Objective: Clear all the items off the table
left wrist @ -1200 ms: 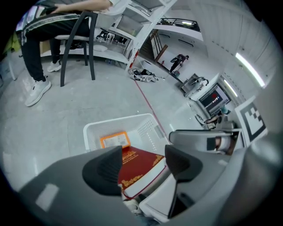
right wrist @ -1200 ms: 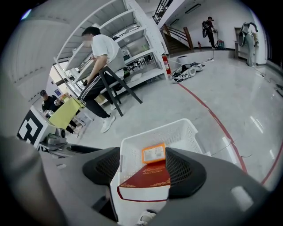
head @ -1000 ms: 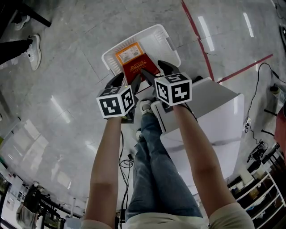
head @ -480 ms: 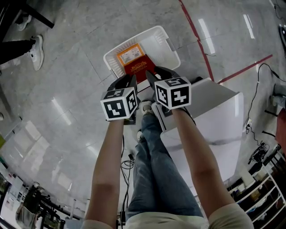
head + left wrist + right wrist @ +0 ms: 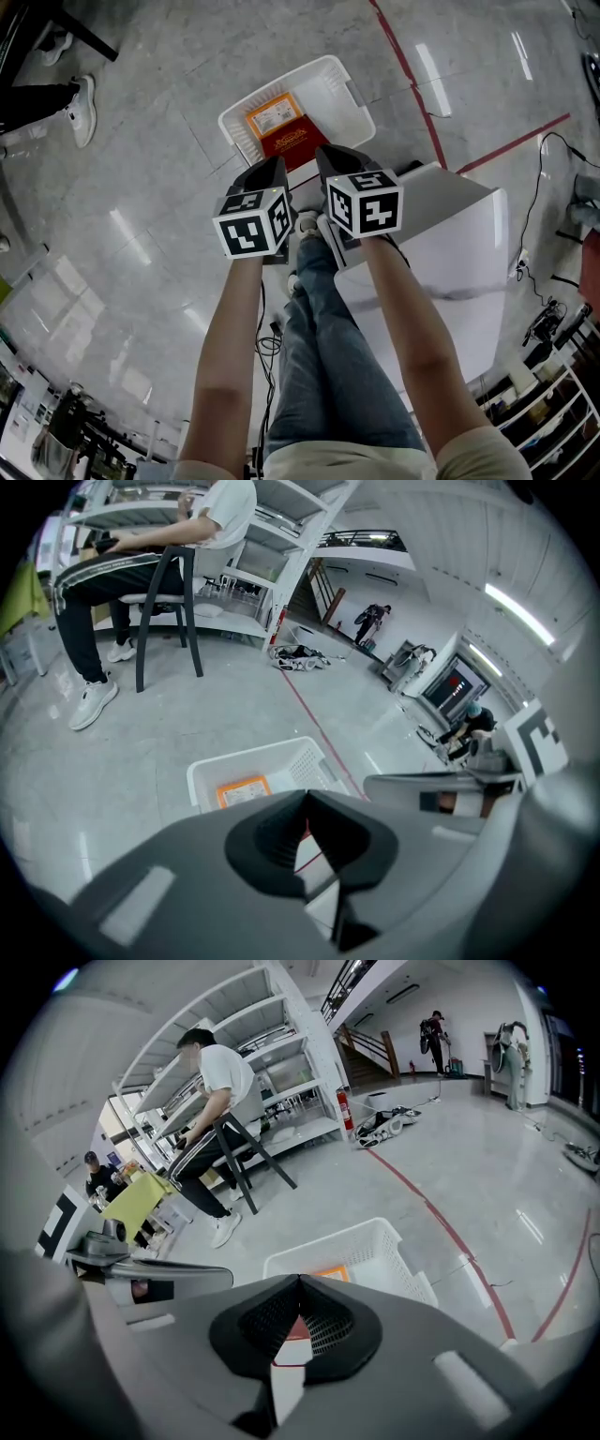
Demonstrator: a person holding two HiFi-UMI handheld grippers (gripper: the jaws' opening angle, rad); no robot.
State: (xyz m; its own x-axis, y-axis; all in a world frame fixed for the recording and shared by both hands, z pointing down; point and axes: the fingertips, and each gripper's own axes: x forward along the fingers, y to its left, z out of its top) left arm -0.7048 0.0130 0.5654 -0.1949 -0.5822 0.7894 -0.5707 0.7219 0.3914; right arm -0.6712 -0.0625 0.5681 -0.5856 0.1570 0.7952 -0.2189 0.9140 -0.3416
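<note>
Claws first: we are holding the left claw (image 5: 277,165) and the right claw (image 5: 325,153) side by side above the basket (image 5: 281,75), both pointing steeply down. Along the left one, we are seeing its jaws pressed together at the tips with nothing between them; they have just been closing. The right one is showing the same: its jaws have just been closing too, the tips are meeting, and they are pinching nothing.

The basket is sitting on the floor (image 5: 141,169), just beyond our shoes and near the corner of the desk (image 5: 450,206), which is standing to our right. An orange packet (image 5: 274,114) is lying flat inside the basket. A red packet (image 5: 292,142) is lying right against it on the side nearer us, and the claws are partly covering it in the head view.

A red line (image 5: 412,70) is running along the floor past the basket's right side. In both claw views, a person (image 5: 141,546) is sitting on a chair (image 5: 173,602) well apart from the basket, in front of shelves (image 5: 281,536).
</note>
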